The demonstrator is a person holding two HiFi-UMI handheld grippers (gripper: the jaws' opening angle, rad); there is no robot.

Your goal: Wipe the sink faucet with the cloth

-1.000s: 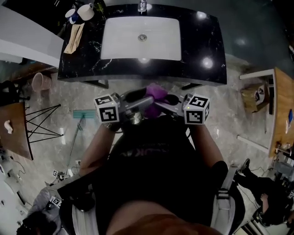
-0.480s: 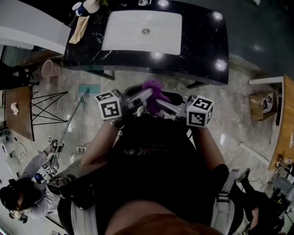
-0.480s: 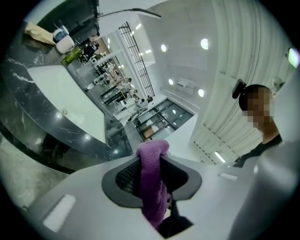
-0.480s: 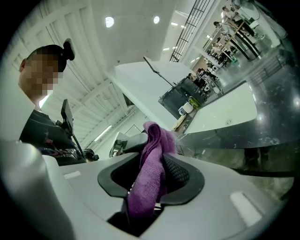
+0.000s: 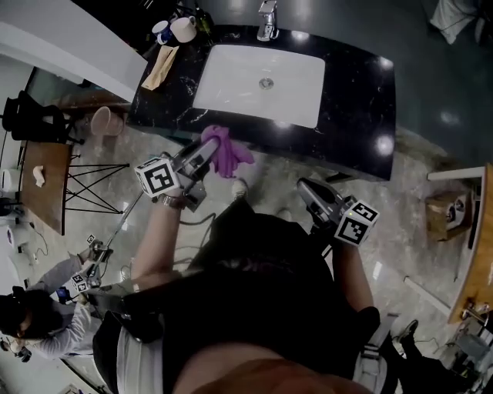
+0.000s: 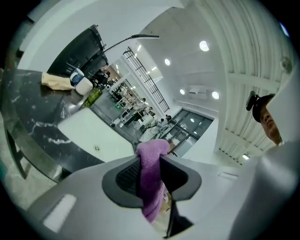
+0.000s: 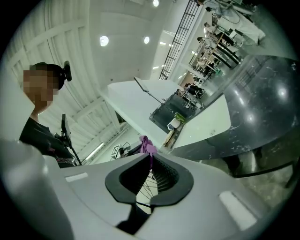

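Observation:
A purple cloth (image 5: 226, 154) hangs from my left gripper (image 5: 208, 151), just short of the black counter's (image 5: 362, 77) front edge. In the left gripper view the cloth (image 6: 151, 178) is pinched between the jaws of the left gripper (image 6: 150, 157), which are still closing. My right gripper (image 5: 302, 185) is lower right, apart from the cloth. In the right gripper view, the right gripper's (image 7: 151, 157) jaws are closing tip to tip on nothing, and the cloth (image 7: 147, 144) shows beyond them. The chrome faucet (image 5: 267, 19) stands behind the white sink (image 5: 239, 77).
Cups (image 5: 177, 29) and a beige rag (image 5: 162, 65) sit on the counter's back left corner. A pink bin (image 5: 102, 119) and a wooden table (image 5: 42, 185) stand at the left. A person (image 5: 38, 308) crouches at lower left. A cardboard box (image 5: 445, 208) lies at the right.
Both grippers were together at the cloth in front of me. The left one has swung out to the left toward the counter with the cloth; the right one has let go and drawn away right.

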